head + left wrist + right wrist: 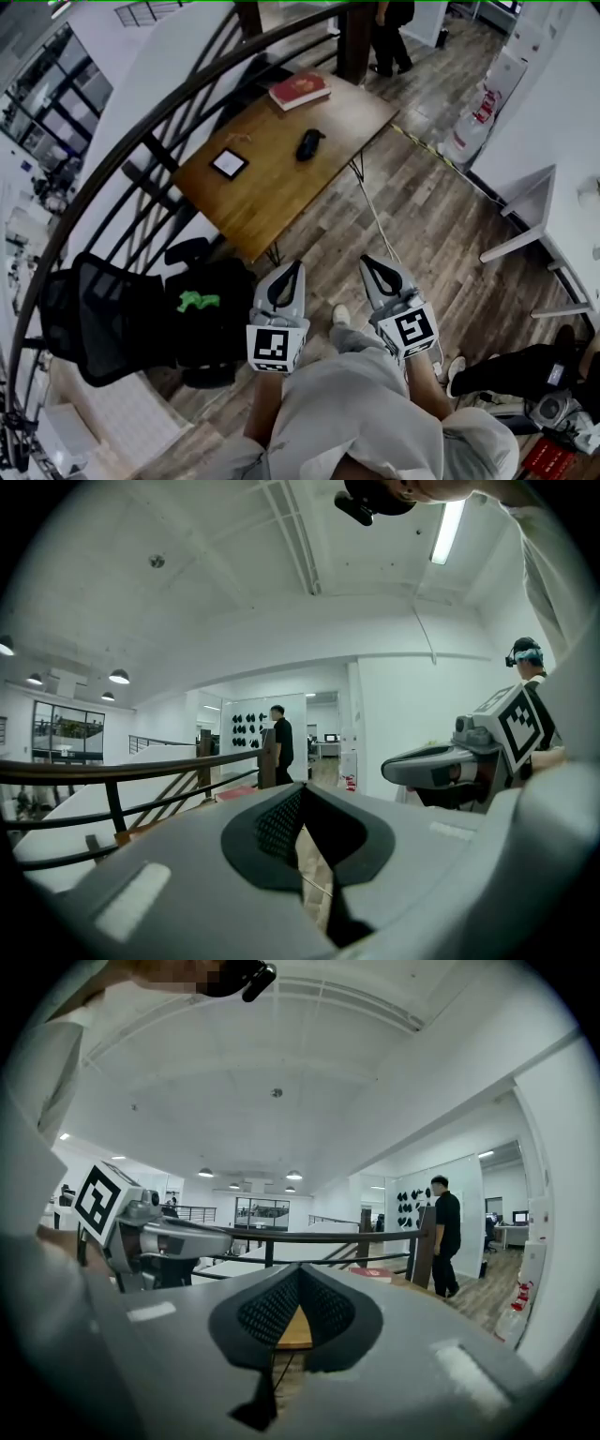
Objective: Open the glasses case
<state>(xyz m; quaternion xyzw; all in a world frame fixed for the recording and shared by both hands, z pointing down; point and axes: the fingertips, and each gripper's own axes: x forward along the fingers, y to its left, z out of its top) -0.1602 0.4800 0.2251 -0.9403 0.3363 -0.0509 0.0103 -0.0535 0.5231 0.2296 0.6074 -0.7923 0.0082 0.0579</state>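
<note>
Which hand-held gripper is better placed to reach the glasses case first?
Left, marginally: the left hand-held gripper lines up closer with the glasses case; the right hand-held gripper is offset farther aside. Both are shut.

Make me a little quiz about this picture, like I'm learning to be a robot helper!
1. True or false: the glasses case lies on the wooden table.
2. What lies at the table's far end? A) red book B) teddy bear C) banana
3. Fill in: the left claw and right claw are both ____, holding nothing.
Key: 1 true; 2 A; 3 shut.
</note>
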